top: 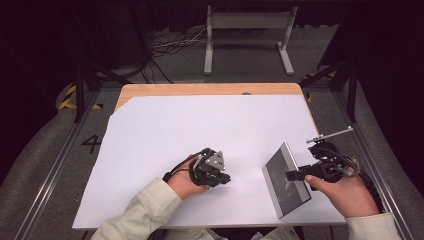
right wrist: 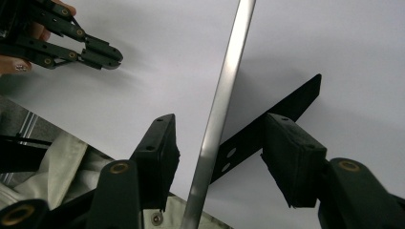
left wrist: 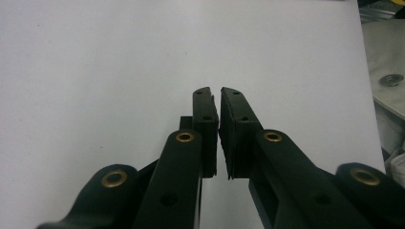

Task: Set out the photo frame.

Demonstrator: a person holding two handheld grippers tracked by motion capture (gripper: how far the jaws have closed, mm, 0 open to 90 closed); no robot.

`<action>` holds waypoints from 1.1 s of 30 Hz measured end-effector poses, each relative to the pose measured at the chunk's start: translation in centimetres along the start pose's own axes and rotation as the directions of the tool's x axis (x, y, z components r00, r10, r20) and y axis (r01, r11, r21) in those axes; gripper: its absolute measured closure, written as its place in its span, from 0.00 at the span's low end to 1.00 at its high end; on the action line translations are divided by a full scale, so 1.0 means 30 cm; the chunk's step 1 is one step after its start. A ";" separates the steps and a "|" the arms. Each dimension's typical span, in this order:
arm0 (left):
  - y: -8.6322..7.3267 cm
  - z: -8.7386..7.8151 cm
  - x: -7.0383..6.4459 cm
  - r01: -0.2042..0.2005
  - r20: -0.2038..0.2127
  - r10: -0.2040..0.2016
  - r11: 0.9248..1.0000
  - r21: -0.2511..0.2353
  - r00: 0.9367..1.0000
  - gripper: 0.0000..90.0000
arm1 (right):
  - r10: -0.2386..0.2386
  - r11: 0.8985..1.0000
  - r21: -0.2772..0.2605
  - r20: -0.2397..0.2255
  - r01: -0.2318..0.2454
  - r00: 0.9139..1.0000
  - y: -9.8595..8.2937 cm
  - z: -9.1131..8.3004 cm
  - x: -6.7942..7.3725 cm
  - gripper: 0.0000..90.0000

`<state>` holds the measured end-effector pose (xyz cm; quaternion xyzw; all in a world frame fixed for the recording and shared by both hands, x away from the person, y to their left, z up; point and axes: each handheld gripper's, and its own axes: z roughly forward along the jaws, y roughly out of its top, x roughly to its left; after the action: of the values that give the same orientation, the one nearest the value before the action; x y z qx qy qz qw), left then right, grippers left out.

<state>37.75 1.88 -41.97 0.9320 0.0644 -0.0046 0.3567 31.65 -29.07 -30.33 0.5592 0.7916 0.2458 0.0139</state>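
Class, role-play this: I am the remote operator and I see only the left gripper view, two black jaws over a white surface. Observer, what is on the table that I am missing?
Observer: A flat grey-framed panel stands tilted at the right side of the white table.
Operator: Is the other hand near it?
Observer: Yes. The right hand-held gripper is at the panel's edge, its jaws apart on either side of the thin metal rim.
Operator: Anything behind that rim?
Observer: A black strip with small holes shows just behind the panel in the right gripper view.
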 end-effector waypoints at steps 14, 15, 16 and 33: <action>-0.001 0.002 -0.001 0.002 0.001 -0.002 1.000 0.004 1.000 0.95 | -0.007 0.999 0.032 -0.004 0.007 1.000 0.004 0.030 0.003 0.62; -0.001 0.001 -0.002 0.002 0.001 -0.002 1.000 0.004 1.000 0.95 | -0.007 0.999 0.034 -0.003 0.007 1.000 0.004 0.030 0.003 0.63; -0.001 0.001 -0.002 0.002 0.001 -0.002 1.000 0.004 1.000 0.95 | -0.009 0.999 0.037 0.001 0.009 1.000 0.004 0.030 0.004 0.65; -0.004 0.003 -0.002 0.008 0.001 -0.008 1.000 0.005 1.000 0.96 | -0.024 0.996 0.086 0.078 0.018 0.997 0.010 0.028 0.036 0.78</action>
<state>37.66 1.90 -42.12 0.9327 0.0678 -0.0065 0.3542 31.76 -27.71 -30.67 0.5603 0.8060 0.1895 0.0240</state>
